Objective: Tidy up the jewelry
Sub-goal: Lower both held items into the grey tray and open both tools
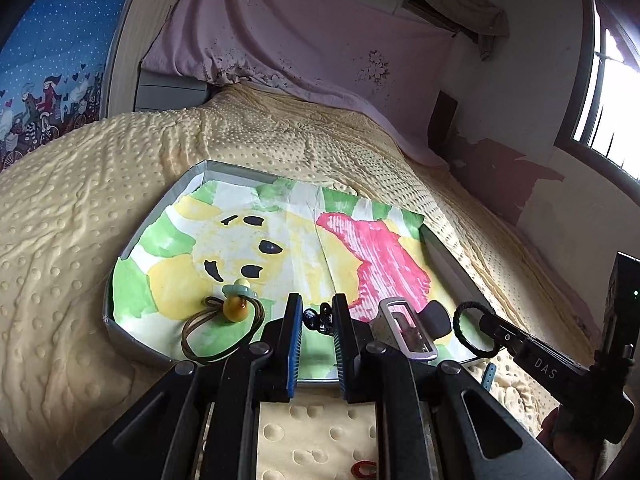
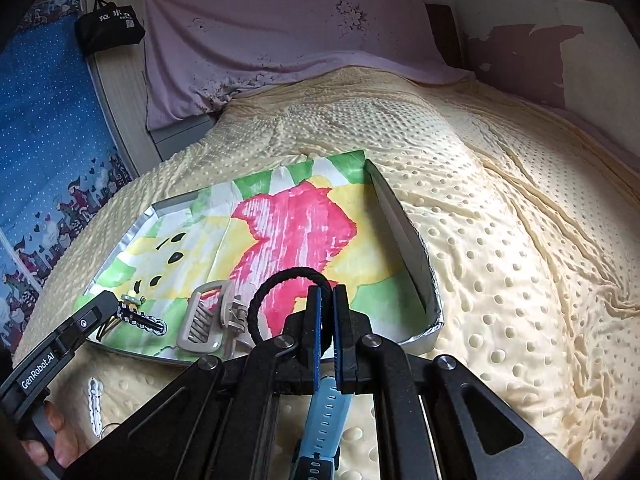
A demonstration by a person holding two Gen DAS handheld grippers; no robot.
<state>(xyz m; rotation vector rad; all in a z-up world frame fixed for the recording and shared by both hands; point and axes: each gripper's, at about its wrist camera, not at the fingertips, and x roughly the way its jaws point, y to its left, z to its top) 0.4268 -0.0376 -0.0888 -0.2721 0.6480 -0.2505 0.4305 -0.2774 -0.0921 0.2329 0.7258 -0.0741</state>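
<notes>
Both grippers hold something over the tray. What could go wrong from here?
1. The right gripper pinches only a small part of the black hair tie; the loop may slip and fall onto the beige claw clip.
2. The left gripper holds its checked strip close to the beaded hair tie, so the two might tangle.

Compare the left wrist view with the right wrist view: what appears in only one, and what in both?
Left wrist only: a window and a brown hair tie with yellow bead in the tray. Right wrist only: a black bag hanging at the back and a blue watch strap on the blanket. Both: the painted tray, the beige hair claw, and the black hair tie held in the right tongs.
</notes>
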